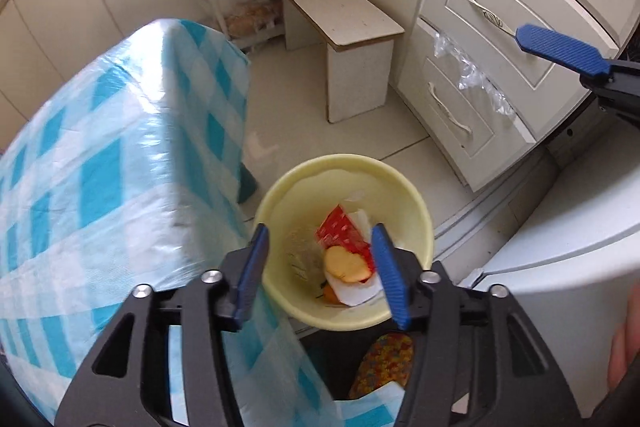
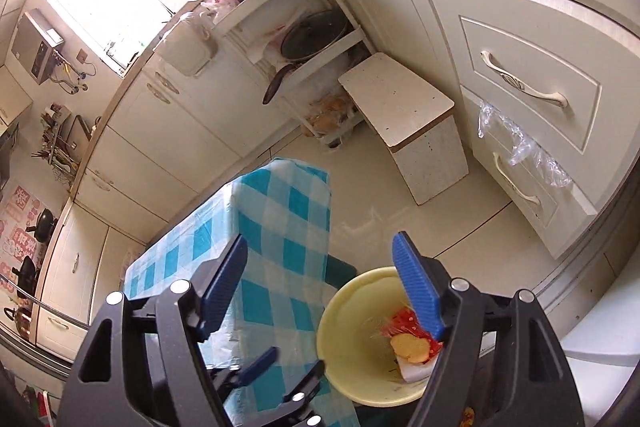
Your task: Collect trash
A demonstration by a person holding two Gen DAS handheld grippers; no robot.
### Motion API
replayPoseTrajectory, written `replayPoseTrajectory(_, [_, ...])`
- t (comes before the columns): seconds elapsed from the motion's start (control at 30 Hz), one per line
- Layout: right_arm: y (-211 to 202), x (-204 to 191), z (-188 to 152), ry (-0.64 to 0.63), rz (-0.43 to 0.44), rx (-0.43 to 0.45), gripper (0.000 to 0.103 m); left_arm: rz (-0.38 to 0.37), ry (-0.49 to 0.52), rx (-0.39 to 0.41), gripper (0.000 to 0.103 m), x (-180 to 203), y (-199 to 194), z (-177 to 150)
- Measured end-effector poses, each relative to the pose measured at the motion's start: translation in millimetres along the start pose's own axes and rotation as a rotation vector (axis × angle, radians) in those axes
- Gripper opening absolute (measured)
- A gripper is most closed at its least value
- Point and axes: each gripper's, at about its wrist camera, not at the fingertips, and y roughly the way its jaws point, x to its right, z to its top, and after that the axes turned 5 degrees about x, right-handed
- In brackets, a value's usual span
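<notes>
The yellow bin (image 1: 344,243) stands on the floor just beside the corner of the table with the blue checked cloth (image 1: 120,163), and the trash lies at its bottom: a red wrapper (image 1: 344,231), an orange-yellow piece (image 1: 346,265) and white paper (image 1: 356,293). The left gripper (image 1: 322,267) hangs right over the bin's mouth, pointing steeply down, jaws apart with nothing between them. The right gripper (image 2: 326,291) is higher and off to the side, also spread and empty. The left is nearer; any further piece must drop straight down there.

One yellow bin (image 1: 416,211), one checkered table (image 1: 120,147), one white stool (image 1: 340,15), two tools.
</notes>
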Motion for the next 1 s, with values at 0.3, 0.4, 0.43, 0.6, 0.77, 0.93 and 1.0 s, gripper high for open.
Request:
replayPoseTrajectory(0.3, [-50,-37,-22,-0.160,-0.121,0.053,0.092,0.114,-0.041,0.120,0.086,-51,-96,-34])
replayPoseTrajectory(0.4, [-87,-54,-47,-0.215,-0.159,0.124,0.095,0.126,-0.054,0.159,0.090,-69,-135,-58])
replayPoseTrajectory(0.43, [-97,-59,-59,-0.221,-0.157,0.136,0.096,0.130,-0.060,0.169,0.091,-74,-146,-67])
replayPoseTrajectory(0.6, [-130,-83,-122,-0.276,-0.146,0.156,0.096,0.145,-0.106,0.209,0.094,-99,-197,-115])
replayPoseTrajectory(0.77, [-165,-108,-187,-0.364,-0.135,0.231,0.096,0.177,-0.126,0.243,0.095,-119,-242,-166])
replayPoseTrajectory(0.93, [-199,-131,-225,-0.420,-0.138,0.315,0.096,0.204,-0.162,0.280,0.095,-139,-278,-206])
replayPoseTrajectory(1.0, [-209,-138,-234,-0.414,-0.141,0.311,0.096,0.202,-0.166,0.289,0.095,-142,-290,-219])
